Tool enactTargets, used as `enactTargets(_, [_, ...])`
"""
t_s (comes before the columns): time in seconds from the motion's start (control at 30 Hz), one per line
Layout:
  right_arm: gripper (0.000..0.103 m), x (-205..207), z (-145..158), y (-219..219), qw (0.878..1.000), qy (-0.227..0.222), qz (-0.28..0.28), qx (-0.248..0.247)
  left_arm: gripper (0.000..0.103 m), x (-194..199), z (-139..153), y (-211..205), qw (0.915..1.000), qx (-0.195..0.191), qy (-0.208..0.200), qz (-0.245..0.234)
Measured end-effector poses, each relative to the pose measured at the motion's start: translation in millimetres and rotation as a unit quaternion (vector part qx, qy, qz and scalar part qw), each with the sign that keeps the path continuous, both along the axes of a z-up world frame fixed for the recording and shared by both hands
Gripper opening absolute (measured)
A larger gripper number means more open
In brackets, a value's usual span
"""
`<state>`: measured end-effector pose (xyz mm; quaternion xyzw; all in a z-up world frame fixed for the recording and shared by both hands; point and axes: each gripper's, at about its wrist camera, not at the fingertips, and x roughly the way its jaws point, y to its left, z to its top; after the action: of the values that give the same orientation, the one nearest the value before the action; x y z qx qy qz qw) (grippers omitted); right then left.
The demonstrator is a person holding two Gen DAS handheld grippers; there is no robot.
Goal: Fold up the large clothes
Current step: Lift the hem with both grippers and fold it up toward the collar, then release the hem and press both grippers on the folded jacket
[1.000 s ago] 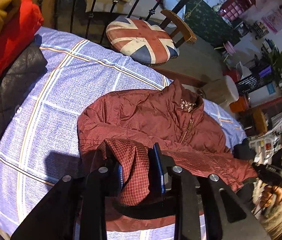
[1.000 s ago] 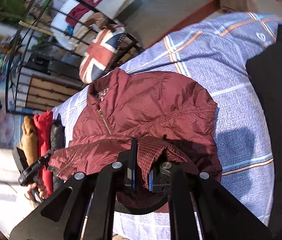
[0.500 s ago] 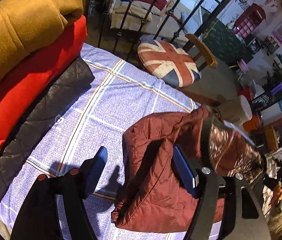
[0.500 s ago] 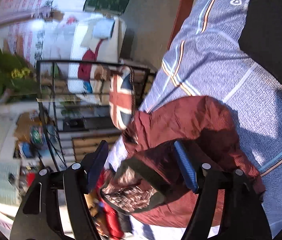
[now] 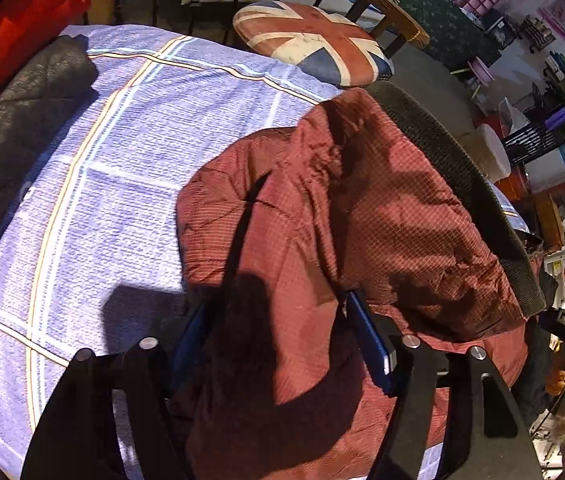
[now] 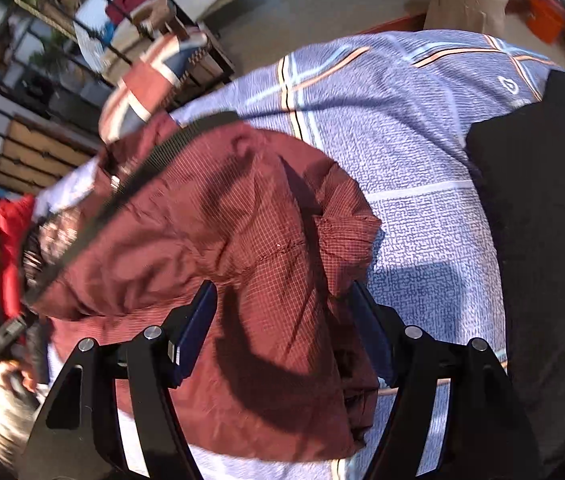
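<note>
Maroon jacket (image 5: pixel 362 216) lies folded beneath both open tools.

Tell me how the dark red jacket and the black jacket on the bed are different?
The dark red jacket lies in the middle of the bed, folded over into a puffy bundle; the black jacket lies at the edge, spread flatter. The red one has a fine grid pattern and a ribbed dark hem; the black one looks quilted. Both rest on the same purple checked sheet.
</note>
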<state>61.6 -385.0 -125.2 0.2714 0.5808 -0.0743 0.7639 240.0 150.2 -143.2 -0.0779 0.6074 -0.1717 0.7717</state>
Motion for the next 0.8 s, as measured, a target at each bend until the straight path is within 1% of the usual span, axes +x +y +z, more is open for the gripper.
enactTargets(0.03, [0.060, 1.7, -4.7, 3.3, 1.000, 0.006, 0.003, 0.001, 0.047, 1.7, 0.4, -6.5, 0.9999, 0.010, -0.003, -0.010])
enactTargets(0.07, [0.043, 3.8, -8.3, 7.1, 1.000, 0.009, 0.009, 0.007, 0.036, 2.5, 2.1, -12.0, 0.9995, 0.021, -0.010, -0.019])
enactTargets(0.1, [0.036, 6.2, -8.2, 11.9, 1.000, 0.010, 0.019, 0.002, 0.022, 3.9, 5.8, -15.9, 0.9992, 0.020, -0.018, -0.030])
enactTargets(0.13, [0.021, 7.8, -5.4, 13.8, 1.000, 0.006, 0.026, -0.001, 0.018, 4.9, 10.1, -17.0, 0.9990, 0.019, -0.027, -0.031])
enactTargets(0.17, [0.015, 8.5, 0.1, 15.9, 0.999, -0.001, 0.035, -0.006, 0.016, 8.8, 16.9, -14.4, 0.9989, 0.013, -0.039, -0.025])
enactTargets(0.23, [0.011, 7.0, 14.5, 13.3, 0.999, -0.023, 0.032, -0.024, 0.015, 16.5, 25.6, -8.1, 0.9986, 0.000, -0.053, -0.005])
enactTargets(0.3, [0.011, 5.3, 24.6, 5.4, 0.999, -0.037, 0.011, -0.033, 0.015, 28.5, 27.9, -7.2, 0.9985, -0.007, -0.055, 0.005])
enactTargets(0.33, [0.010, 5.4, 26.7, -0.1, 0.999, -0.043, -0.004, -0.032, 0.015, 32.7, 25.6, -9.3, 0.9985, 0.001, -0.054, 0.004])
enactTargets(0.37, [0.010, 6.5, 25.9, -3.7, 0.999, -0.043, -0.014, -0.029, 0.015, 37.6, 19.4, -13.8, 0.9986, 0.017, -0.050, 0.002])
enactTargets(0.4, [0.010, 9.2, 23.4, -5.7, 0.999, -0.039, -0.020, -0.030, 0.016, 40.6, 11.7, -17.2, 0.9987, 0.031, -0.041, 0.002])
enactTargets(0.43, [0.010, 12.8, 18.4, -5.9, 0.999, -0.029, -0.021, -0.034, 0.018, 45.2, 0.0, -20.7, 0.9987, 0.045, -0.022, 0.005])
enactTargets(0.47, [0.011, 16.4, 12.6, -5.1, 0.999, -0.019, -0.024, -0.038, 0.024, 49.1, -12.3, -21.4, 0.9982, 0.057, -0.005, 0.016])
enactTargets(0.5, [0.013, 19.8, 1.7, -6.0, 0.999, 0.002, -0.030, -0.037, 0.028, 51.0, -18.6, -21.9, 0.9981, 0.058, -0.001, 0.022])
enactTargets(0.53, [0.016, 21.8, -5.5, -7.7, 0.999, 0.017, -0.037, -0.035, 0.030, 52.0, -21.7, -23.0, 0.9979, 0.059, -0.002, 0.026])
enactTargets(0.6, [0.022, 27.2, -12.8, -6.9, 0.998, 0.027, -0.040, -0.043, 0.039, 53.8, -22.0, -26.8, 0.9971, 0.070, -0.005, 0.027])
enactTargets(0.63, [0.023, 29.7, -16.2, -5.9, 0.998, 0.032, -0.035, -0.049, 0.041, 54.8, -20.2, -27.1, 0.9967, 0.077, -0.005, 0.027])
enactTargets(0.67, [0.025, 31.1, -15.7, -3.4, 0.997, 0.037, -0.027, -0.059, 0.044, 55.5, -16.5, -26.5, 0.9962, 0.082, -0.007, 0.028])
enactTargets(0.73, [0.028, 32.8, -10.1, 2.9, 0.996, 0.043, -0.008, -0.084, 0.053, 53.6, -0.1, -22.2, 0.9925, 0.111, -0.036, 0.039])
enactTargets(0.77, [0.032, 32.1, -3.0, 6.3, 0.993, 0.045, 0.002, -0.105, 0.061, 48.8, 12.6, -18.1, 0.9880, 0.133, -0.061, 0.049])
enactTargets(0.8, [0.036, 30.0, 2.7, 7.8, 0.991, 0.045, 0.005, -0.125, 0.066, 44.7, 23.2, -13.9, 0.9848, 0.143, -0.082, 0.055])
